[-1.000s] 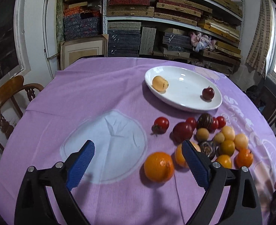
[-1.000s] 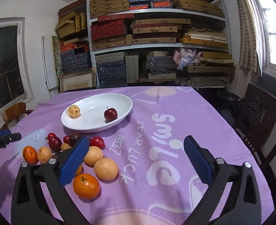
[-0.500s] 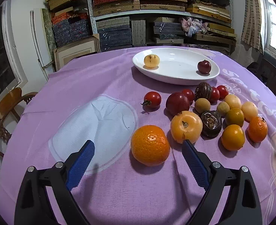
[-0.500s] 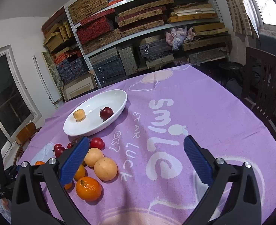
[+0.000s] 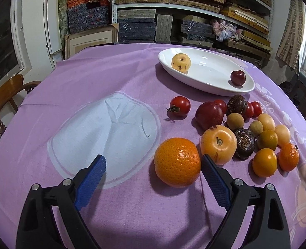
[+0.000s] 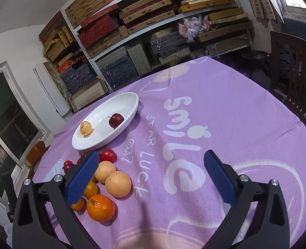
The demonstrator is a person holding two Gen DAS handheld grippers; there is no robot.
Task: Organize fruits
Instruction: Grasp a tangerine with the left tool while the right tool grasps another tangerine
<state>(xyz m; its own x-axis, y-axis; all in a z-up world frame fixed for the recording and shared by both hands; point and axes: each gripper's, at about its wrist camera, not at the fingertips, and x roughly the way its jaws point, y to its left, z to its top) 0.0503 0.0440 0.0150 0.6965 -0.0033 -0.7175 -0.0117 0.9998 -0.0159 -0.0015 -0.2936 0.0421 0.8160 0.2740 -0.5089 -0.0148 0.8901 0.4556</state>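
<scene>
A large orange (image 5: 176,161) lies on the purple tablecloth between the blue pads of my left gripper (image 5: 153,161), close to the right pad. The jaws are closing and the pads are not touching it. Behind it sits a yellow fruit (image 5: 218,144) and a pile of small fruits: a tomato (image 5: 179,105), a dark red plum (image 5: 210,115) and several oranges. The white oval plate (image 5: 211,70) holds a pale yellow fruit (image 5: 181,62) and a dark red apple (image 5: 238,78). My right gripper (image 6: 151,155) hangs open over bare cloth, right of the pile, with nothing between its fingers.
Shelves stacked with boxes stand behind the round table. A wooden chair (image 5: 5,95) is at the left edge and a dark chair (image 6: 294,72) at the right. A white print patch (image 5: 107,132) on the cloth lies left of the orange.
My left gripper has sunk toward the large orange, which now sits between its fingers. The right gripper has rolled, so its view of the table now tilts.
</scene>
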